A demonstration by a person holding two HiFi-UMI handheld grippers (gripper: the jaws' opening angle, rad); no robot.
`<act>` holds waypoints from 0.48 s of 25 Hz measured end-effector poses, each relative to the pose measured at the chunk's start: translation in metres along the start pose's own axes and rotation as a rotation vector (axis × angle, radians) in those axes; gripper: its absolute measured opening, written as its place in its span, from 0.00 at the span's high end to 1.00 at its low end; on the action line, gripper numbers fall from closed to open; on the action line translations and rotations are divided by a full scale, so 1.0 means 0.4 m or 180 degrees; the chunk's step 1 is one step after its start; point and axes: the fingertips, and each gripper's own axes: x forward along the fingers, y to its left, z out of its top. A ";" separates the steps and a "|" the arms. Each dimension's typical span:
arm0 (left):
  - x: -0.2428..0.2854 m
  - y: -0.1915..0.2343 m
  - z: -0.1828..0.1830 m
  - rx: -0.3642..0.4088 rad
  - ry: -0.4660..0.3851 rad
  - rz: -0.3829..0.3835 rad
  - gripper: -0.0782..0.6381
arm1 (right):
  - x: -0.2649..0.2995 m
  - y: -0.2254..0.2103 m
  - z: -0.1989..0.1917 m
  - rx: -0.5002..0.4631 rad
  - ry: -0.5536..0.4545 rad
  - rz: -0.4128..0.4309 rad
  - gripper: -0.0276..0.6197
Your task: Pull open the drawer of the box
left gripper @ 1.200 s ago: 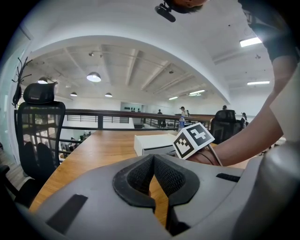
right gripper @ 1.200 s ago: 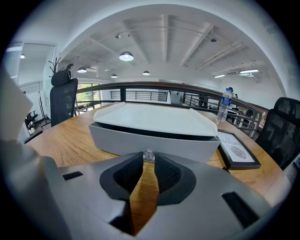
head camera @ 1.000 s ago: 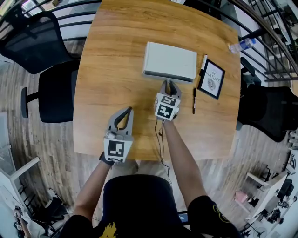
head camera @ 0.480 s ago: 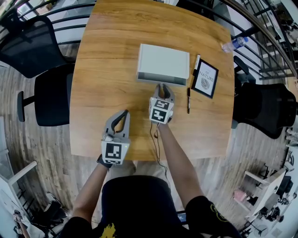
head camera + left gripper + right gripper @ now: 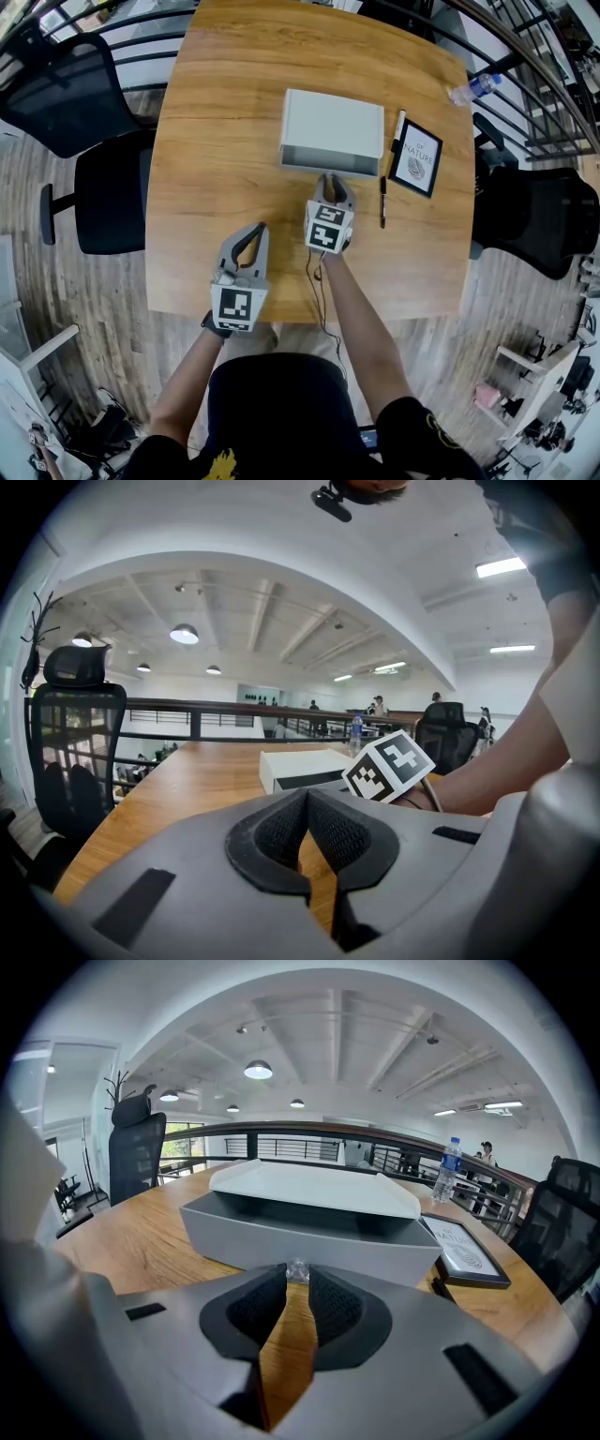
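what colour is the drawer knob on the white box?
Clear, glass-like: the small transparent knob on the grey drawer front. Best in the right gripper view.

The head view looks steeply down from overhead onto the whole wooden surface (image 5: 216, 141). Both gripper views ride low over it, facing its far edge. All three share the white box (image 5: 333, 127), largest in the right gripper view's centre.

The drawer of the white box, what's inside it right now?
The open strip of the drawer looks bare grey, with no contents showing. The rest of it is covered by the box top, so that part cannot be seen.
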 end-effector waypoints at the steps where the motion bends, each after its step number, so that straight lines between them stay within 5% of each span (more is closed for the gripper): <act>1: -0.001 -0.001 -0.001 -0.0001 0.0000 -0.0005 0.87 | -0.001 0.001 -0.002 -0.0002 0.0003 0.0001 0.85; 12: -0.007 -0.010 0.000 0.0000 -0.0016 -0.0026 0.87 | -0.019 0.005 -0.016 -0.0011 0.0021 0.0004 0.85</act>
